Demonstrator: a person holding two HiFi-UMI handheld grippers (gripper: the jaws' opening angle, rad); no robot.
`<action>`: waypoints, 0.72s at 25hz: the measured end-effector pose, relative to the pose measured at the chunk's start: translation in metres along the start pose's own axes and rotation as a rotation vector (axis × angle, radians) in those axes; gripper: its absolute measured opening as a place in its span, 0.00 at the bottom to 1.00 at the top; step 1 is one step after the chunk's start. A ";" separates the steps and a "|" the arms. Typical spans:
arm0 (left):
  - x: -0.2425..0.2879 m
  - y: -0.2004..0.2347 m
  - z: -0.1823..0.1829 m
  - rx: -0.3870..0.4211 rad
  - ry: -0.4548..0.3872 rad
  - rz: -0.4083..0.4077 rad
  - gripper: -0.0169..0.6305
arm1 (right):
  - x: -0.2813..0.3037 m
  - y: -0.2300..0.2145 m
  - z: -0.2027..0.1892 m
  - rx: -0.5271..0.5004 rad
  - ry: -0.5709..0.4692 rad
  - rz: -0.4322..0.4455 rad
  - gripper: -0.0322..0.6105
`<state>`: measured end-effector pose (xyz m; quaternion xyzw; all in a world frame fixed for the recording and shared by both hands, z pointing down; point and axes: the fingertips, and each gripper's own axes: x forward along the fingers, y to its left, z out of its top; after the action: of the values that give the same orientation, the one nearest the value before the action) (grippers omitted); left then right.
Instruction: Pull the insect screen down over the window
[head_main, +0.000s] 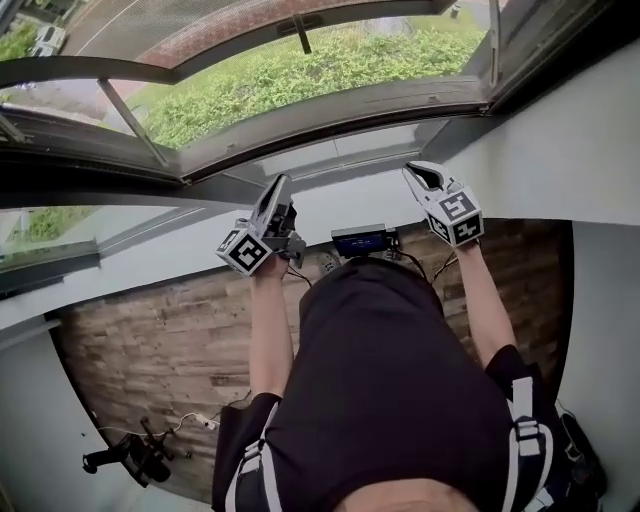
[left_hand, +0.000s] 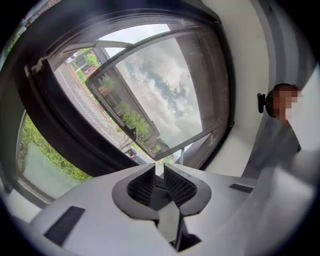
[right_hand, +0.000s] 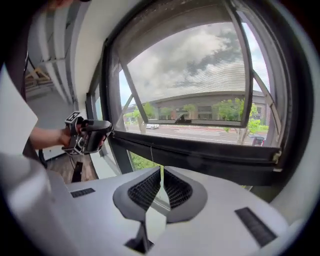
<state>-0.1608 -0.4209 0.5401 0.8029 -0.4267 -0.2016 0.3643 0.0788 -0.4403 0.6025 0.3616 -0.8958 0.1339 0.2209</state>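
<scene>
The window (head_main: 300, 110) stands open outward over a green hedge. Insect screen mesh (head_main: 200, 25) covers the upper part of the opening, with a dark bar and small handle (head_main: 300, 25) along its lower edge. In the right gripper view the mesh (right_hand: 200, 60) fills the upper pane and a thin cord (right_hand: 151, 152) hangs before the dark lower frame. My left gripper (head_main: 280, 182) is raised below the sill, shut and empty. My right gripper (head_main: 412, 170) is raised at the same height to the right, also shut on nothing. Both point up at the window, clear of it.
A grey sill (head_main: 340, 150) runs under the window and a white wall (head_main: 570, 150) stands at the right. Below are a wood floor (head_main: 150, 340), a black chair base (head_main: 130, 455) and a cable (head_main: 205, 422). The left gripper (right_hand: 87, 135) shows in the right gripper view.
</scene>
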 end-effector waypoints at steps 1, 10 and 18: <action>-0.001 -0.003 0.000 0.013 0.006 0.006 0.10 | -0.006 -0.005 0.002 0.027 -0.021 -0.003 0.09; -0.006 -0.068 0.027 0.099 -0.083 -0.038 0.10 | -0.025 -0.013 0.009 0.099 -0.118 0.032 0.09; -0.031 -0.100 -0.004 0.032 -0.158 0.038 0.09 | -0.032 0.000 -0.005 0.210 -0.163 0.178 0.08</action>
<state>-0.1215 -0.3560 0.4673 0.7818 -0.4724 -0.2505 0.3207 0.1007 -0.4196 0.5914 0.3115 -0.9204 0.2161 0.0959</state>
